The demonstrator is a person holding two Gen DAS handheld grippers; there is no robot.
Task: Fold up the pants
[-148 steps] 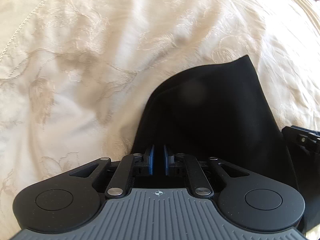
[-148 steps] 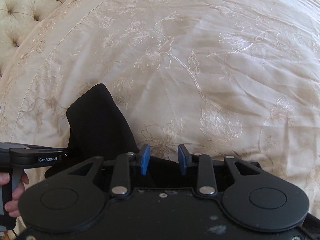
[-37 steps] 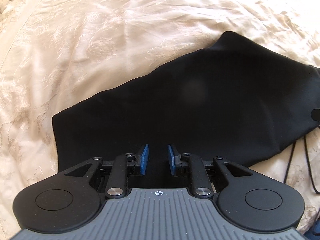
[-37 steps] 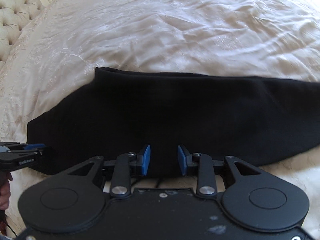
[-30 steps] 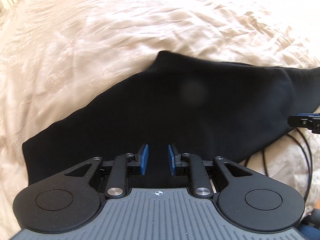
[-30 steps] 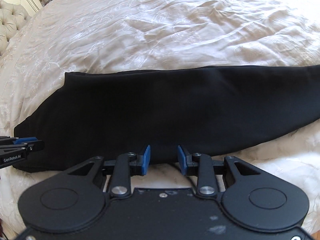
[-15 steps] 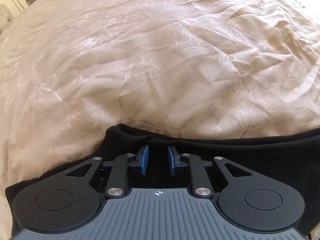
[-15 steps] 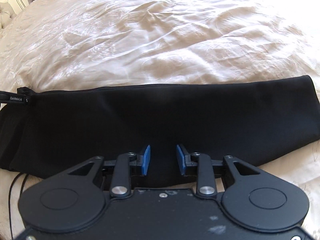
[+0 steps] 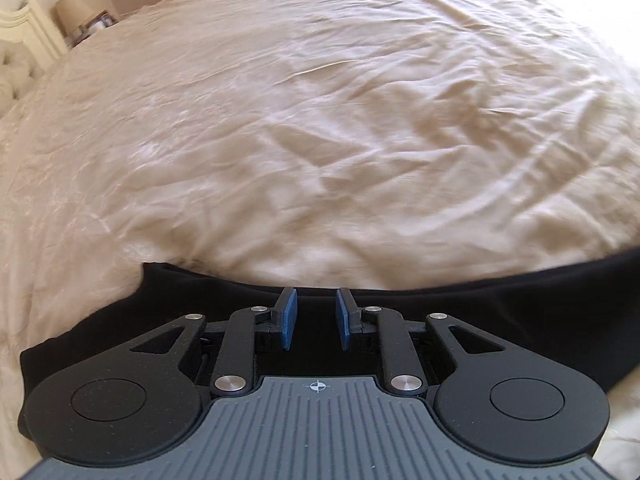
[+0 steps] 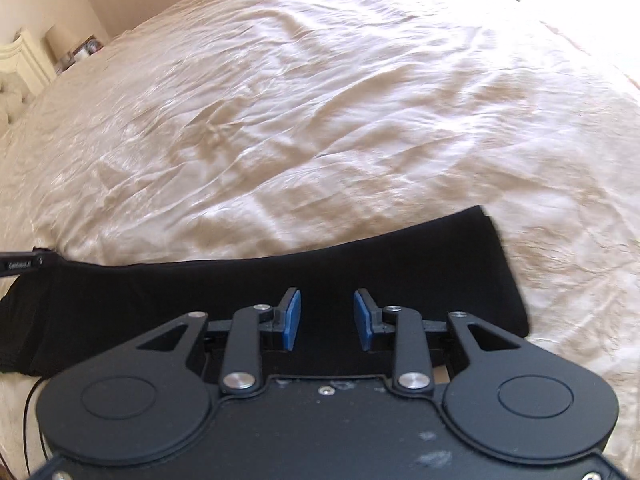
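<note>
The black pants (image 10: 240,280) lie stretched out as a long flat band across the cream bedspread, running left to right. In the left wrist view the pants (image 9: 500,300) pass under my left gripper (image 9: 314,320), which is open with blue pads over the cloth's far edge. My right gripper (image 10: 326,318) is open above the pants near their right end (image 10: 496,264). The tip of the left gripper (image 10: 24,264) shows at the far left of the right wrist view, at the pants' far edge.
The wrinkled cream bedspread (image 10: 320,120) fills both views beyond the pants. A tufted headboard (image 9: 16,72) and a bedside lamp (image 9: 70,8) stand at the far left. A thin black cable (image 10: 30,412) lies at the lower left of the right wrist view.
Both grippers have pulled back toward the near edge of the bed, so the pants now sit low in both views, laid out flat and long. Both grippers stay open.
</note>
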